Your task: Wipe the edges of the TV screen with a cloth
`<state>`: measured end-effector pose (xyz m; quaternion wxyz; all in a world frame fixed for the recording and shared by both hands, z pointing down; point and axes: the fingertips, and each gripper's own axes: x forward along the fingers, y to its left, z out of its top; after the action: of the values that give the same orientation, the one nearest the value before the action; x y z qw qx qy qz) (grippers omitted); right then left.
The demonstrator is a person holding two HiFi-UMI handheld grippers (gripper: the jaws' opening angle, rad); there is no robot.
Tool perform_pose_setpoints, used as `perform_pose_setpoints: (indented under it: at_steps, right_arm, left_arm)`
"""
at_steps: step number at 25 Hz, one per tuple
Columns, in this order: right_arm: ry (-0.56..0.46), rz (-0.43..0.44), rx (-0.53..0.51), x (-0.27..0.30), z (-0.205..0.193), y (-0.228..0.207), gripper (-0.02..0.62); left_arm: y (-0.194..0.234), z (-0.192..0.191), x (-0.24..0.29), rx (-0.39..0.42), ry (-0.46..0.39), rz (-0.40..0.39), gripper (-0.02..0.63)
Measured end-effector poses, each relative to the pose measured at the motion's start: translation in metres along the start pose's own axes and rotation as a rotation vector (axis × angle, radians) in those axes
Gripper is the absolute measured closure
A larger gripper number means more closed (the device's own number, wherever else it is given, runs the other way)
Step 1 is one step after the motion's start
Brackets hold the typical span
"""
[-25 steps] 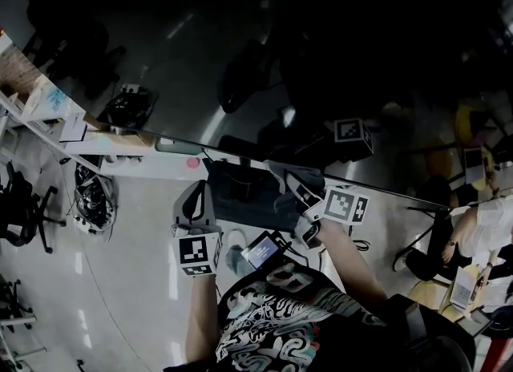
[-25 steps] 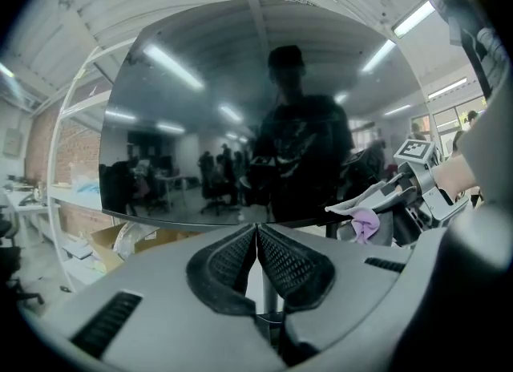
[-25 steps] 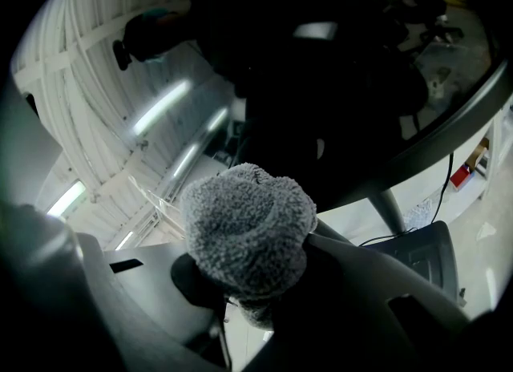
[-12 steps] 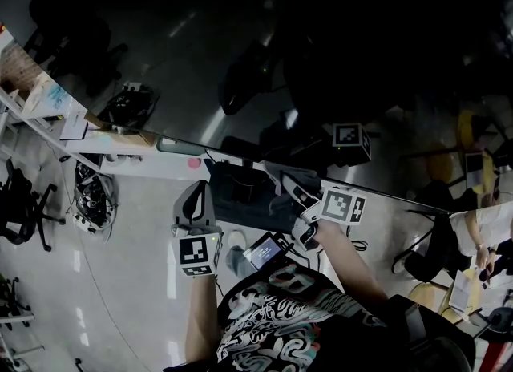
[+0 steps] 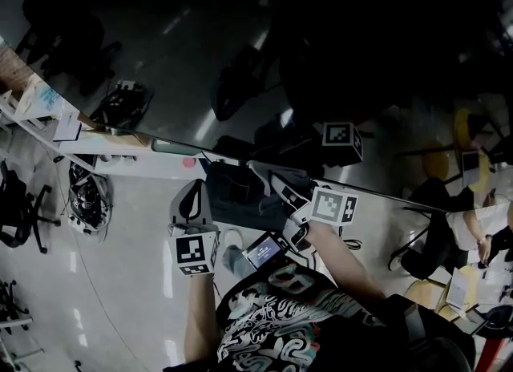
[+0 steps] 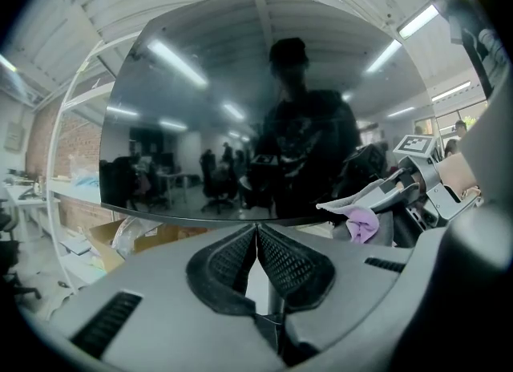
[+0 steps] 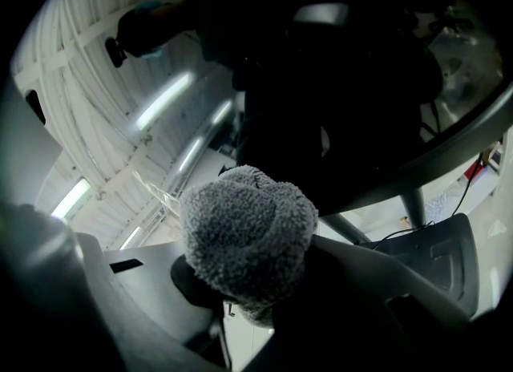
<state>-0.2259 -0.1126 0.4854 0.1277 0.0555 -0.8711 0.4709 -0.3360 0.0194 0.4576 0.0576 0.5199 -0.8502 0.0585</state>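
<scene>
One grey cloth (image 7: 244, 238), clamped tight in the right gripper (image 5: 287, 192), sits by the lower edge of the TV screen (image 5: 337, 58). It is slightly farther left than a second ago, so wiping seems underway. Nearby, the left gripper (image 6: 256, 242) has its jaws closed on nothing.

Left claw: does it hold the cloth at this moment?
No, the left claw is shut with nothing between its jaws; the cloth sits in the right claw.
</scene>
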Motion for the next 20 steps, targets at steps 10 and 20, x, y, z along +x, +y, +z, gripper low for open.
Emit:
perform_pose_setpoints:
  at_steps: [10, 20]
  right_arm:
    - [0.016, 0.015, -0.007, 0.023, -0.005, 0.010, 0.463]
    - [0.019, 0.030, -0.001, 0.035, -0.008, 0.020, 0.463]
  left_arm:
    - [0.025, -0.005, 0.003, -0.016, -0.006, 0.030, 0.588]
    - [0.039, 0.004, 0.006, 0.002, -0.013, 0.042, 0.588]
